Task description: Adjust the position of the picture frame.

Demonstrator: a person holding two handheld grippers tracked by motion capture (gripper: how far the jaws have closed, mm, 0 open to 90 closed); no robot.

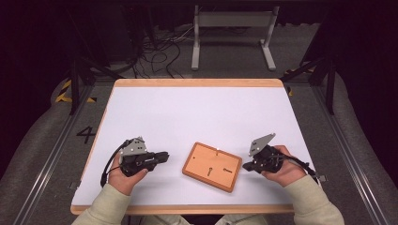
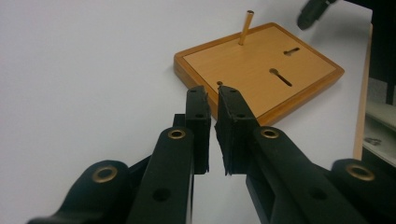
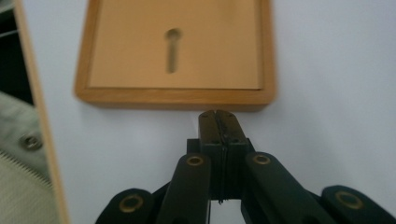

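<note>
A wooden board [image 1: 212, 166] lies flat on the white table between my two grippers. It has two keyhole slots [image 2: 280, 77] and a thin upright peg [image 2: 246, 28] at its far corner. My left gripper [image 1: 165, 156] rests left of the board and points at it. In the left gripper view its jaws [image 2: 212, 100] stand a narrow gap apart with nothing between them, just short of the board [image 2: 261, 70]. My right gripper [image 1: 245, 165] sits at the board's right edge. Its jaws [image 3: 218, 116] are shut and empty, close to the board's rim [image 3: 175, 100].
The white table top [image 1: 197, 112] has a wooden edge [image 1: 197, 83] at the far side. Beyond it are floor cables [image 1: 159, 51] and a metal stand [image 1: 232, 28]. The person's sleeves [image 1: 314, 201] come in at the near edge.
</note>
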